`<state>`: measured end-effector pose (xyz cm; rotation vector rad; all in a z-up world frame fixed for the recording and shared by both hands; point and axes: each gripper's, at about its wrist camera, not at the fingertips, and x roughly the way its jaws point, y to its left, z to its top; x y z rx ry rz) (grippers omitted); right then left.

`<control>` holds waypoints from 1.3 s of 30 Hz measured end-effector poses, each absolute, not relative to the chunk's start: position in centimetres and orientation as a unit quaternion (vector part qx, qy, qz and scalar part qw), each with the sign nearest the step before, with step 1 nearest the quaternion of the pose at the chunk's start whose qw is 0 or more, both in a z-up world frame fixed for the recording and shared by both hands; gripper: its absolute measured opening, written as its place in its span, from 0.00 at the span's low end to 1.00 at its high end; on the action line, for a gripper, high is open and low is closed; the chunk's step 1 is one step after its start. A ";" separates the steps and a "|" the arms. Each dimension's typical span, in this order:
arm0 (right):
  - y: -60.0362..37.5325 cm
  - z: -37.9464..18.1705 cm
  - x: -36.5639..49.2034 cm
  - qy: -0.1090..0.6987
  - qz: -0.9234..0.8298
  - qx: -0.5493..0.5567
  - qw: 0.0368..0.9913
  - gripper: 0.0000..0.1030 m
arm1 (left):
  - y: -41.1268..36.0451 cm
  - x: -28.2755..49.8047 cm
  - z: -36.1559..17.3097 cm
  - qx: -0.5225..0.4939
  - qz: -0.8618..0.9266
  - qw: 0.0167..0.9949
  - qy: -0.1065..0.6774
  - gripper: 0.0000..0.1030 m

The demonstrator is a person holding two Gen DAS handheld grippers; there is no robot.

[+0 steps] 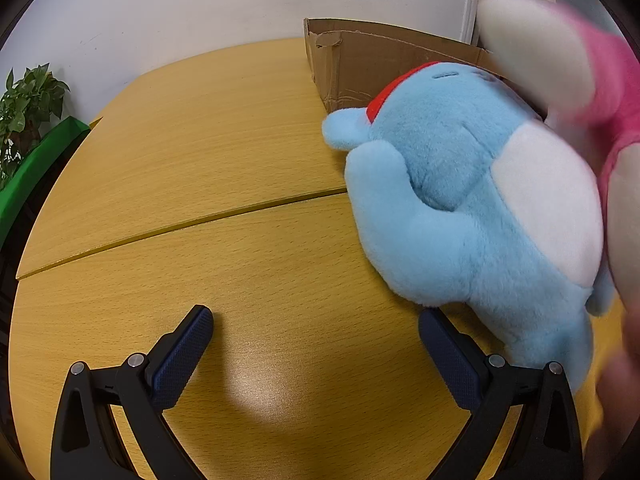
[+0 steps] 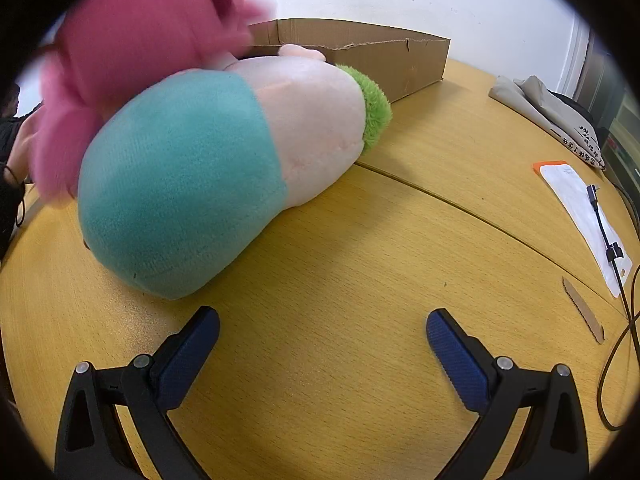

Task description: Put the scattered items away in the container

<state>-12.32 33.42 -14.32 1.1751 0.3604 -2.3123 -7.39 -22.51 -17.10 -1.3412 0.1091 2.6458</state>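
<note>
Right wrist view: the brown corrugated cardboard box point(image 2: 384, 60) sits at the far side of the yellow wood-grain table point(image 2: 340, 280), a pale pink plush piece point(image 2: 300, 51) showing over its near wall. The teal-and-cream plush with green fuzzy tuft point(image 2: 224, 160) lies on the table, its tuft end just beside the box, ahead-left of the right gripper point(image 2: 322, 336), whose fingers are spread wide and empty. A blurred pink plush point(image 2: 148, 36) hangs above it.

Left wrist view: the light blue plush with white belly point(image 1: 460, 208) lies against the box, just beside the right fingertip point(image 1: 436, 328) of the left gripper point(image 1: 316, 330), likewise spread and empty. Bare tabletop lies to the left.
</note>
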 end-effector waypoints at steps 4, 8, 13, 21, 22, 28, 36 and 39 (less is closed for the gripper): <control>33.4 -14.3 -12.3 0.133 -0.853 0.434 0.258 1.00 | -22.4 -7.1 -17.1 -0.450 0.888 0.087 0.037 1.00; 33.4 -14.3 -12.3 0.133 -0.853 0.434 0.258 1.00 | -22.4 -7.1 -17.1 -0.450 0.888 0.087 0.037 1.00; 33.4 -14.3 -12.3 0.133 -0.853 0.434 0.258 1.00 | -22.4 -7.2 -17.1 -0.450 0.888 0.087 0.037 1.00; 33.4 -14.3 -12.3 0.132 -0.853 0.434 0.257 1.00 | -22.4 -7.2 -17.2 -0.450 0.888 0.087 0.037 1.00; 33.4 -14.3 -12.3 0.132 -0.853 0.434 0.257 1.00 | -22.4 -7.2 -17.2 -0.450 0.888 0.087 0.037 1.00; 33.4 -14.3 -12.3 0.132 -0.853 0.434 0.257 1.00 | -22.3 -7.2 -17.2 -0.450 0.888 0.087 0.037 1.00; 33.4 -14.3 -12.3 0.132 -0.854 0.434 0.257 1.00 | -22.3 -7.1 -17.2 -0.450 0.888 0.088 0.037 1.00; 33.4 -14.3 -12.3 0.132 -0.854 0.434 0.257 1.00 | -22.2 -6.9 -17.2 -0.450 0.888 0.088 0.037 1.00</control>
